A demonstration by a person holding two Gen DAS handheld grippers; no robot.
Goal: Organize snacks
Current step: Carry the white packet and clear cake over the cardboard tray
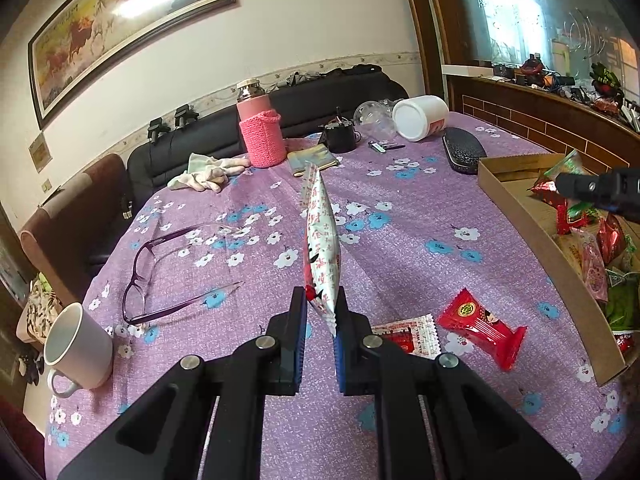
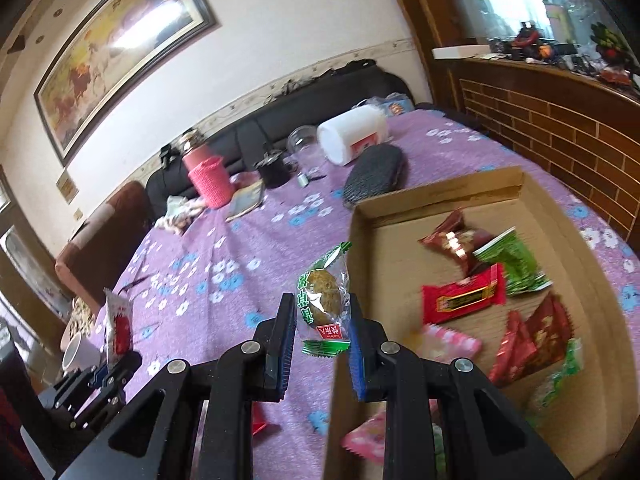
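The right tool (image 2: 320, 312), clamping the green snack (image 2: 322, 300), should clear the cardboard box (image 2: 440, 196) wall before letting go, while the left tool (image 1: 320, 308) pinches a white packet (image 1: 320, 240).

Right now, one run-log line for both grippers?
left gripper: shut on white snack packet | right gripper: shut on green snack packet | cardboard box: part filled

The left hand-held gripper (image 1: 321, 304) is pointed forward and downward, its two black fingers closed almost fully, with a thin packet pinched upright between the blue pads (image 1: 298, 350). The right hand-held gripper (image 2: 320, 312) is angled likewise, its fingers held slightly wider and pressed against a wrapped item.
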